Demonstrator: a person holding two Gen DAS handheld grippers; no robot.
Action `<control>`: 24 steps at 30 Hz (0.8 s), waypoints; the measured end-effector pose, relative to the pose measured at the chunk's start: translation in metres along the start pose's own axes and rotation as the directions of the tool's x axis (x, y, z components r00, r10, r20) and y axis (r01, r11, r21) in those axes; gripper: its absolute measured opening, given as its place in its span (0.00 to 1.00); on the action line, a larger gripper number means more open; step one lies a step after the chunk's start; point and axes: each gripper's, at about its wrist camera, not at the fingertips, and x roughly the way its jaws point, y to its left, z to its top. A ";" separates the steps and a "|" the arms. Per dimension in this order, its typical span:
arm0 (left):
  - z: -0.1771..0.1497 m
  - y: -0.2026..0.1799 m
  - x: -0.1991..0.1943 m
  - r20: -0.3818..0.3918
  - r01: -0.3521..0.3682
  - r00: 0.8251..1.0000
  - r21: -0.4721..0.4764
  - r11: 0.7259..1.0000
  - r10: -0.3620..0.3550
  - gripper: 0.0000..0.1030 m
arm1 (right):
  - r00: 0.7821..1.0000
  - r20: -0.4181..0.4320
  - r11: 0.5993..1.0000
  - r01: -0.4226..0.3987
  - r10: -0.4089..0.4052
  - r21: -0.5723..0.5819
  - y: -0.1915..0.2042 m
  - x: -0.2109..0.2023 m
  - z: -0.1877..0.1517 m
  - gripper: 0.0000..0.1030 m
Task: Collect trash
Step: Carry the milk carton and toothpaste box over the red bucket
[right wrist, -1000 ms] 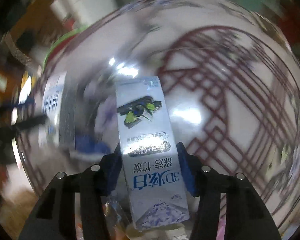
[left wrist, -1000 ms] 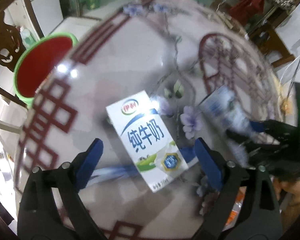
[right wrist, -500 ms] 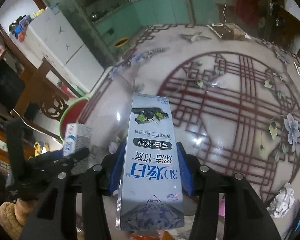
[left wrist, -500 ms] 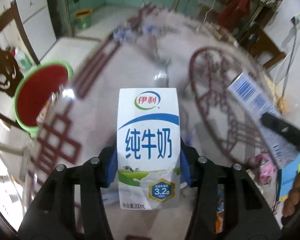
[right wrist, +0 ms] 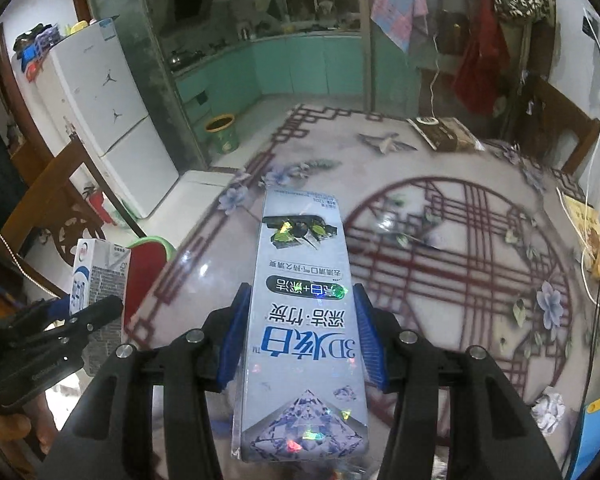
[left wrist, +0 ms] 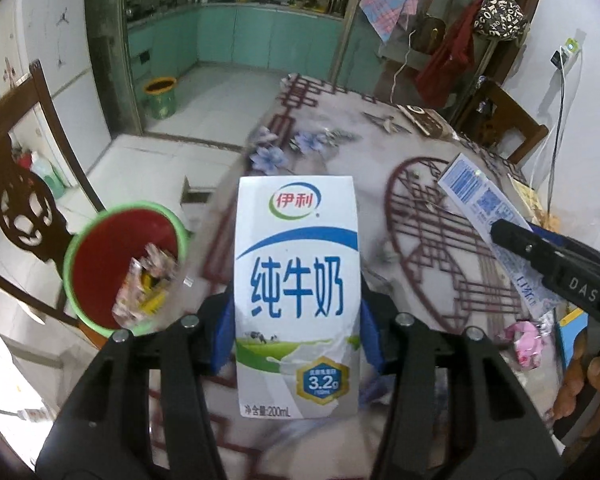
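My left gripper [left wrist: 298, 332] is shut on a white and blue milk carton [left wrist: 296, 280], held upright above the table. My right gripper [right wrist: 302, 332] is shut on a long silver toothpaste box [right wrist: 300, 320], also lifted. The toothpaste box and right gripper show at the right of the left wrist view [left wrist: 484, 208]. The milk carton shows at the left of the right wrist view [right wrist: 98, 276]. A green bin with a red liner [left wrist: 120, 264] stands beside the table's left edge, with wrappers inside.
The glossy patterned table [right wrist: 440, 280] carries a crumpled paper ball [right wrist: 548, 412], a pink wrapper [left wrist: 524, 340], a brown box [right wrist: 440, 132] at the far edge and a blue item [right wrist: 596, 432]. A carved wooden chair [left wrist: 24, 200] stands left of the bin.
My left gripper has closed on the milk carton and lifted it off the table. Both grippers have risen and tilted up, so the room beyond the table shows.
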 end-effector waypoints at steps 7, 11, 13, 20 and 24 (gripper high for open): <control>0.014 0.049 -0.009 0.038 -0.057 0.998 0.029 0.998 0.056 0.48 | 1.000 -0.023 1.000 0.007 -0.007 -0.005 0.045 0.023 0.008 0.47; 0.021 0.080 -0.010 0.044 -0.065 0.997 0.021 0.998 0.064 0.48 | 0.999 -0.033 1.000 0.013 -0.013 -0.012 0.071 0.035 0.012 0.47; 0.025 0.096 -0.008 0.040 -0.066 0.997 0.012 0.998 0.065 0.48 | 0.999 -0.040 1.000 0.016 -0.017 -0.013 0.083 0.042 0.013 0.47; 0.033 0.141 -0.002 0.019 -0.063 0.998 -0.012 0.998 0.063 0.48 | 0.998 -0.060 1.000 0.015 -0.016 -0.009 0.120 0.061 0.019 0.47; 0.035 0.164 0.004 0.011 -0.070 0.997 -0.027 0.997 0.071 0.48 | 0.997 -0.076 0.999 0.014 -0.017 -0.037 0.144 0.073 0.019 0.47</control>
